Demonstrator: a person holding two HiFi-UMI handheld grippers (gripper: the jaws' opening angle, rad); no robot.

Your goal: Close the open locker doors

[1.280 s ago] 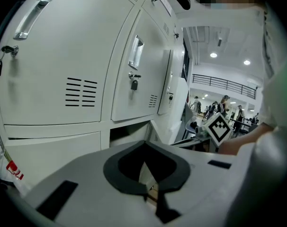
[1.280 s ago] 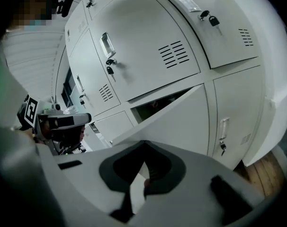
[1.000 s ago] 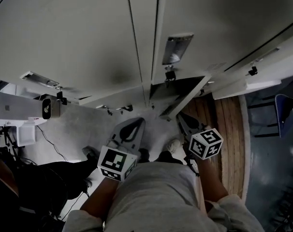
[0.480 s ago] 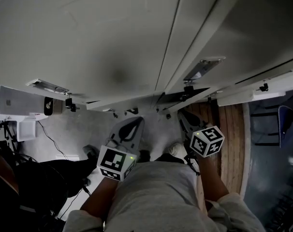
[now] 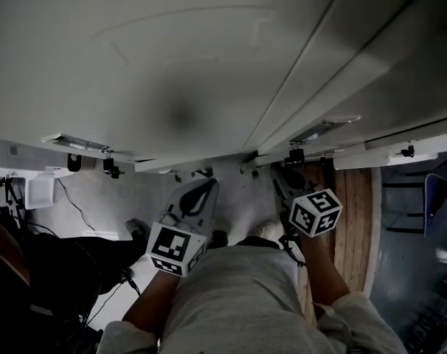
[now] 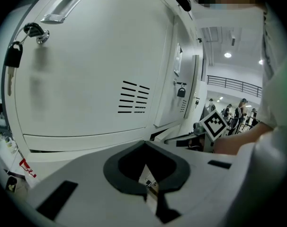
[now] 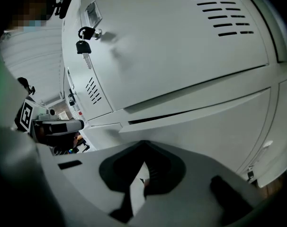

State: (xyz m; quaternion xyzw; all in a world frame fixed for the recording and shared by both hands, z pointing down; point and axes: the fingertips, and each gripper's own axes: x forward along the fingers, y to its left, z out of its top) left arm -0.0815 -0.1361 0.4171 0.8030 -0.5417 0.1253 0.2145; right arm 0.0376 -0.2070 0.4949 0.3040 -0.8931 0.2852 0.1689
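Two tools are held low before a bank of pale grey locker doors [image 5: 179,65] that fills the upper part of the head view. The left tool [image 5: 198,196] is clenched, its jaws together with nothing between them, and it points toward the foot of the lockers. The right tool [image 5: 285,184] is likewise clenched and empty, with its tip just below a door handle [image 5: 323,127] on the lockers to the right. A thin dark seam runs beside that handle's door; whether the door sits fully flush cannot be told.

In the left gripper view a wide door carries slatted vents [image 6: 133,97], and a key [image 6: 11,63] hangs from its lock at the upper left. In the right gripper view a second key [image 7: 84,48] hangs from a lock. A narrow dark gap [image 7: 181,113] shows under that door's lower edge, above the panel below.

Below the lockers, the pale floor [image 5: 98,198] lies at the left and wooden boards [image 5: 349,220] at the right. A shoe [image 5: 268,228] shows between the two tools.
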